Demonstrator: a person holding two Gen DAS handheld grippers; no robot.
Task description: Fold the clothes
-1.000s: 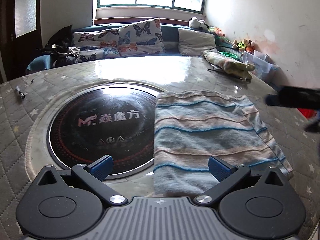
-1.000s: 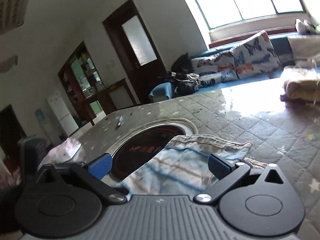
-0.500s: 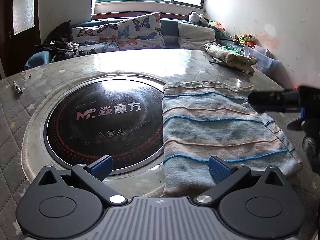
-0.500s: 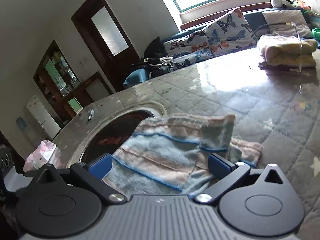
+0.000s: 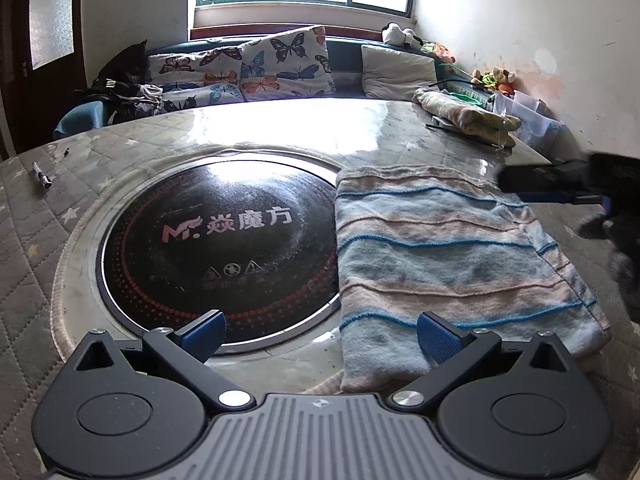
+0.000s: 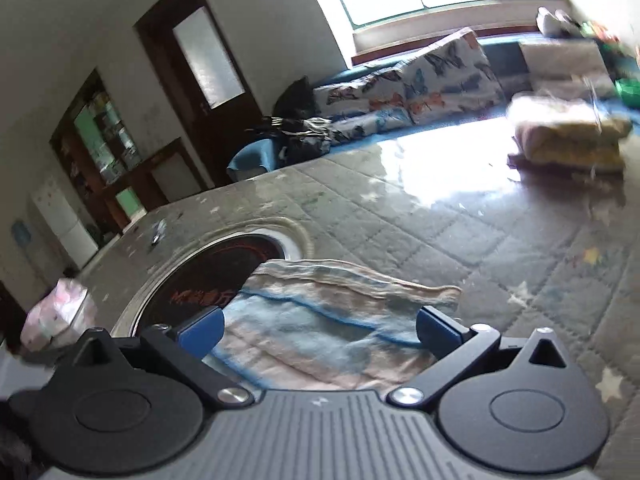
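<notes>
**Striped cloth flat, both grippers empty**

Striped cloth [image 5: 448,264] lies folded on the quilted surface [image 5: 32,216], its left edge overlapping the round black cooktop [image 5: 216,240]. Your left gripper [image 5: 320,332] hovers at its near edge, fingers wide, holding nothing. Your right gripper [image 6: 318,328] hangs over the cloth's right side, fingers wide too.

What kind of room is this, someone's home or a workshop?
Most likely a lived-in family room at home: a window bench with butterfly cushions, soft toys on the ledge, and a round dining table with a built-in cooktop.
</notes>
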